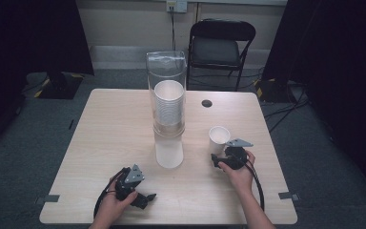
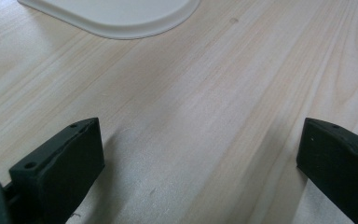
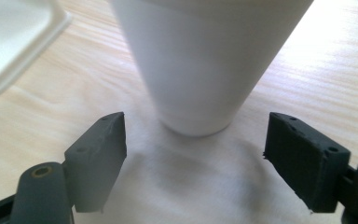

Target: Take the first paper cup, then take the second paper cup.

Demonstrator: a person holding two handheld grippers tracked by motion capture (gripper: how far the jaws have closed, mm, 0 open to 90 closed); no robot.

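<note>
A single white paper cup [image 1: 218, 135] stands upright on the wooden table [image 1: 114, 129], right of the middle. My right gripper [image 1: 221, 153] sits just in front of it, held in a hand. In the right gripper view the cup [image 3: 205, 60] rises just beyond the tips of my right gripper [image 3: 196, 158], whose jaws stand wide apart and touch nothing. My left gripper [image 1: 147, 197] rests low near the table's front edge. In the left gripper view, my left gripper [image 2: 200, 158] is open over bare wood.
A tall clear tube [image 1: 167, 71] with a stack of white cups [image 1: 168, 107] stands on a white base [image 1: 168, 153] at the table's middle; that base [image 2: 116, 14] lies beyond the left jaws. A dark round hole [image 1: 207, 103] marks the tabletop. A black folding chair [image 1: 221, 45] stands behind.
</note>
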